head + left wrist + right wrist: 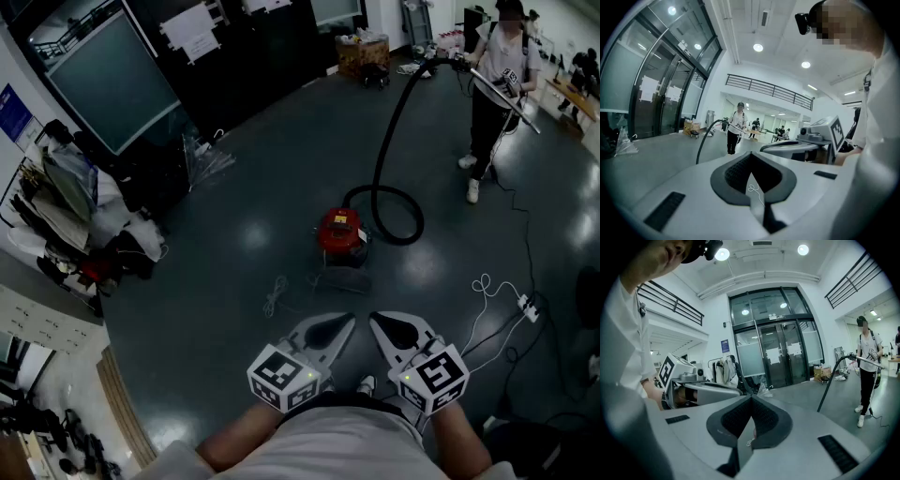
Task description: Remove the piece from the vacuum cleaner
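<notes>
Red round vacuum cleaner (340,231), black hose (397,240) looped, is seen well beyond the jaws of left gripper (348,322) and right gripper (376,322), both pressed together.

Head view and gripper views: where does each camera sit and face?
Head view: on the head, steeply down at the vacuum cleaner; left hand-held gripper, right hand-held gripper.
Left gripper view: on the left one, toward the standing person; own shut jaws.
Right gripper view: on the right one, toward glass doors; own shut jaws.
All three show that person.
</notes>
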Demonstrator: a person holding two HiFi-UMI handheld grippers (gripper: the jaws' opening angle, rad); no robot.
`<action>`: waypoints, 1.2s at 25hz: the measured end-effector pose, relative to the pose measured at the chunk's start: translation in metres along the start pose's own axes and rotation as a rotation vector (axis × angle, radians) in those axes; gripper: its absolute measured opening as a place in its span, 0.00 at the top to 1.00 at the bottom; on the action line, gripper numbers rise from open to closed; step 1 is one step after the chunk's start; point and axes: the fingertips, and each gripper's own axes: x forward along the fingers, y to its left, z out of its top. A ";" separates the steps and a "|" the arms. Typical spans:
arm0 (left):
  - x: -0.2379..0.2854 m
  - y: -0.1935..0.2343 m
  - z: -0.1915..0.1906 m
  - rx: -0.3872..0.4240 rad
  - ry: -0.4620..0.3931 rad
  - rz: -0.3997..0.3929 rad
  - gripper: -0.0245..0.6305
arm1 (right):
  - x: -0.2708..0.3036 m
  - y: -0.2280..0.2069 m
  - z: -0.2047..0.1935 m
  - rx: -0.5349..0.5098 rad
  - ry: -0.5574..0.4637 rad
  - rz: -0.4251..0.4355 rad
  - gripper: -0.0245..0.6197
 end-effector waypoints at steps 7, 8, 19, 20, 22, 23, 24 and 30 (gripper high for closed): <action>0.018 -0.015 -0.005 0.002 0.006 -0.004 0.95 | -0.012 -0.013 -0.008 0.011 -0.004 0.003 0.94; 0.019 -0.015 -0.006 0.001 0.007 -0.003 0.95 | -0.012 -0.014 -0.008 0.012 -0.004 0.006 0.94; 0.043 -0.005 -0.027 -0.013 0.032 0.032 0.95 | -0.007 -0.044 -0.029 0.021 0.029 0.023 0.94; 0.044 0.000 -0.028 -0.016 0.033 0.035 0.95 | -0.004 -0.046 -0.031 0.020 0.035 0.027 0.94; 0.046 0.012 -0.031 -0.021 0.034 0.041 0.95 | 0.006 -0.048 -0.033 0.012 0.047 0.040 0.94; 0.047 0.020 -0.033 -0.024 0.035 0.044 0.95 | 0.012 -0.050 -0.034 0.013 0.054 0.043 0.94; 0.049 0.028 -0.035 -0.026 0.037 0.046 0.95 | 0.019 -0.052 -0.036 0.018 0.061 0.043 0.94; 0.070 0.089 -0.043 -0.034 0.064 0.031 0.95 | 0.079 -0.080 -0.044 0.035 0.103 0.040 0.94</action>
